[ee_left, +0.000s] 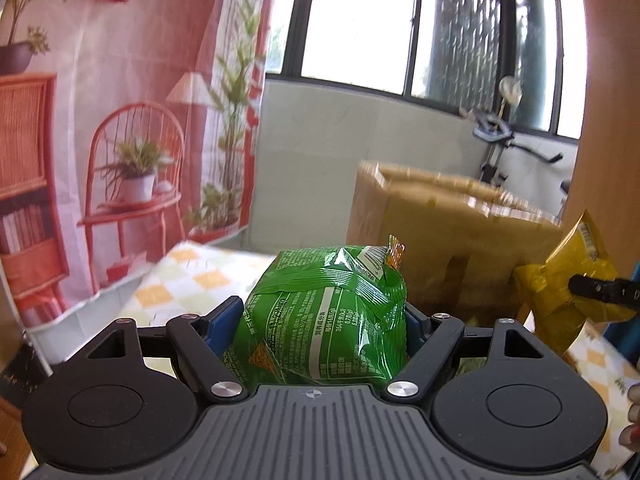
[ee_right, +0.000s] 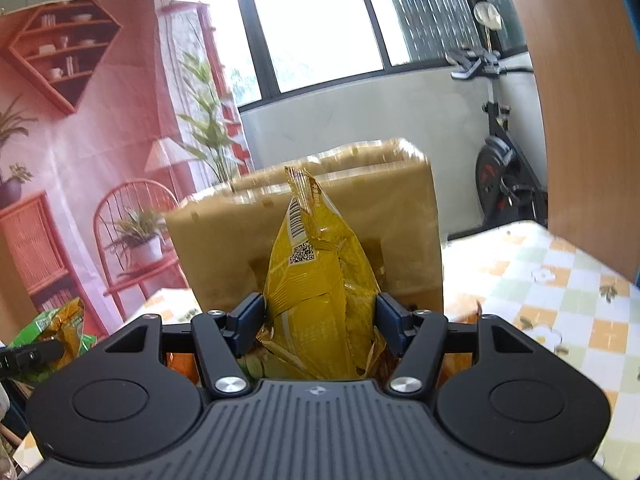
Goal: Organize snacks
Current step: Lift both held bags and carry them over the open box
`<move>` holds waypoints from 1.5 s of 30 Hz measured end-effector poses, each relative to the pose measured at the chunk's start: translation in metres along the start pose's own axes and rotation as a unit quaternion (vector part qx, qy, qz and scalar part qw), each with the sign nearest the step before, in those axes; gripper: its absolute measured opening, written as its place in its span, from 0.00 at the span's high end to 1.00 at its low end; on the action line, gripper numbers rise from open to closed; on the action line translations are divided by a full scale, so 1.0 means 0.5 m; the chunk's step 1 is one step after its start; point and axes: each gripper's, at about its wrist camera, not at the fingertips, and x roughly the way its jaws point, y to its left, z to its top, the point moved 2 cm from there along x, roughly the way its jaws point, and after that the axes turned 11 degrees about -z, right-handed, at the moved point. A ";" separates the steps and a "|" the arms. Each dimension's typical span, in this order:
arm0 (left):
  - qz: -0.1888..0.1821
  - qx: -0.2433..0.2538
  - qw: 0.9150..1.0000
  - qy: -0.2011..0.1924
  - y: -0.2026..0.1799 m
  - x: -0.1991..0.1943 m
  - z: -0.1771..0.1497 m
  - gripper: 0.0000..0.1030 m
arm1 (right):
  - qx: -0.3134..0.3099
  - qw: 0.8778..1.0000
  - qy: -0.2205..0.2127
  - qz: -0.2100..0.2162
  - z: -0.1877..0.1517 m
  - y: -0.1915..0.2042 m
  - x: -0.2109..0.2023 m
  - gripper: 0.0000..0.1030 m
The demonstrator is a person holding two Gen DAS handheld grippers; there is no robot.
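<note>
My left gripper [ee_left: 325,314] is shut on a green snack bag [ee_left: 320,312] and holds it up above the table. My right gripper [ee_right: 321,314] is shut on a yellow snack bag [ee_right: 320,280], also held up. The yellow snack bag shows at the right edge of the left wrist view [ee_left: 568,280], and the green snack bag at the left edge of the right wrist view [ee_right: 56,328]. A tan woven storage box [ee_right: 312,232] with cut-out handles stands on the table just ahead of both grippers; it also shows in the left wrist view [ee_left: 444,232].
The table has a checked cloth [ee_right: 552,280]. A printed pink backdrop [ee_left: 120,120] hangs at the left. A wooden panel [ee_right: 580,100] rises at the right. An exercise bike [ee_right: 504,168] stands behind, under windows.
</note>
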 end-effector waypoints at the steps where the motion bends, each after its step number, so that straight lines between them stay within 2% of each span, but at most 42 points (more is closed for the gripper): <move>1: -0.003 0.000 1.000 -0.006 -0.002 0.003 0.012 0.21 | 0.000 1.000 -0.005 0.003 0.009 0.001 -0.002 0.39; 11: -0.046 0.023 0.997 -0.051 -0.061 0.062 0.124 0.21 | -0.006 0.998 -0.057 0.020 0.124 0.003 0.018 0.39; 16: -0.074 0.033 0.995 -0.065 -0.099 0.115 0.169 0.21 | -0.005 0.994 -0.101 0.031 0.190 -0.003 0.038 0.39; 25: -0.104 0.039 0.992 -0.056 -0.136 0.191 0.202 0.21 | -0.027 0.991 -0.125 0.047 0.254 0.012 0.080 0.43; 32: -0.122 0.030 0.992 -0.022 -0.136 0.258 0.227 0.21 | -0.003 0.993 -0.107 0.059 0.301 -0.013 0.139 0.47; 38: -0.134 0.028 0.990 -0.007 -0.140 0.307 0.243 0.21 | 0.024 0.996 -0.065 0.061 0.340 -0.029 0.215 0.55; 45: -0.144 0.021 0.989 0.032 -0.147 0.381 0.244 0.20 | 0.047 0.997 -0.019 0.059 0.357 -0.045 0.305 0.56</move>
